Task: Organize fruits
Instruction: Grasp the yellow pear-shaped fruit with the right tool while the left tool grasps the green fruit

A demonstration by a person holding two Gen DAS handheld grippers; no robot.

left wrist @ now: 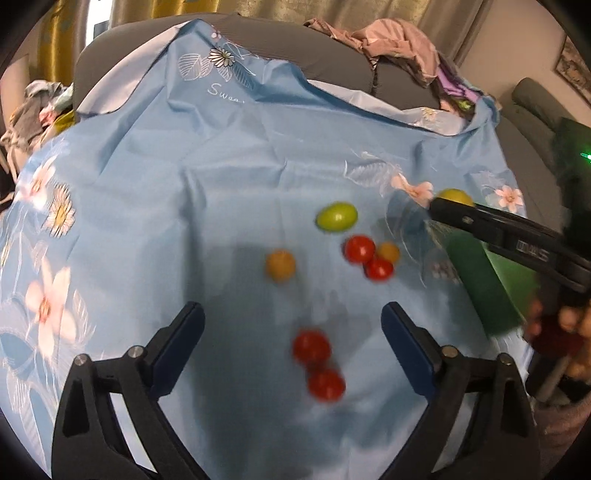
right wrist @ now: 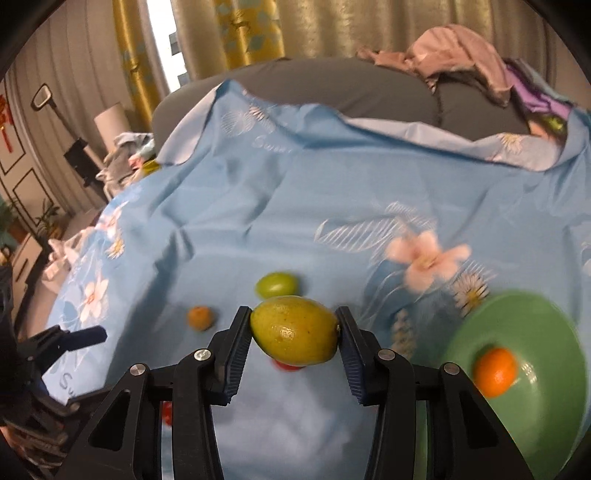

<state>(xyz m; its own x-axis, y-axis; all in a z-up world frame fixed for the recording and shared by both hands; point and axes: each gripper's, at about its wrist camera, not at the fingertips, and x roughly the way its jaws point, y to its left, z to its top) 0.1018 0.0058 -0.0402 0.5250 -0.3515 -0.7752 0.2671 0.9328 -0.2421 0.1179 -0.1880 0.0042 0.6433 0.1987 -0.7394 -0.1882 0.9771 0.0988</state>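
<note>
My right gripper [right wrist: 294,328] is shut on a yellow-green lemon [right wrist: 295,330] and holds it above the blue flowered cloth [right wrist: 295,206]. It shows in the left wrist view [left wrist: 439,206] with the lemon [left wrist: 454,195] at its tip. A green plate [right wrist: 524,402] at the right holds an orange fruit [right wrist: 495,371]. My left gripper [left wrist: 291,325] is open and empty above two red tomatoes [left wrist: 312,347]. On the cloth lie a green fruit [left wrist: 337,216], an orange fruit [left wrist: 280,265] and more red tomatoes [left wrist: 360,249].
A grey sofa back [left wrist: 332,62] with a pile of clothes [left wrist: 399,40] runs behind the cloth. More clothes [left wrist: 33,107] lie at the left. Curtains [right wrist: 243,33] and a window are behind.
</note>
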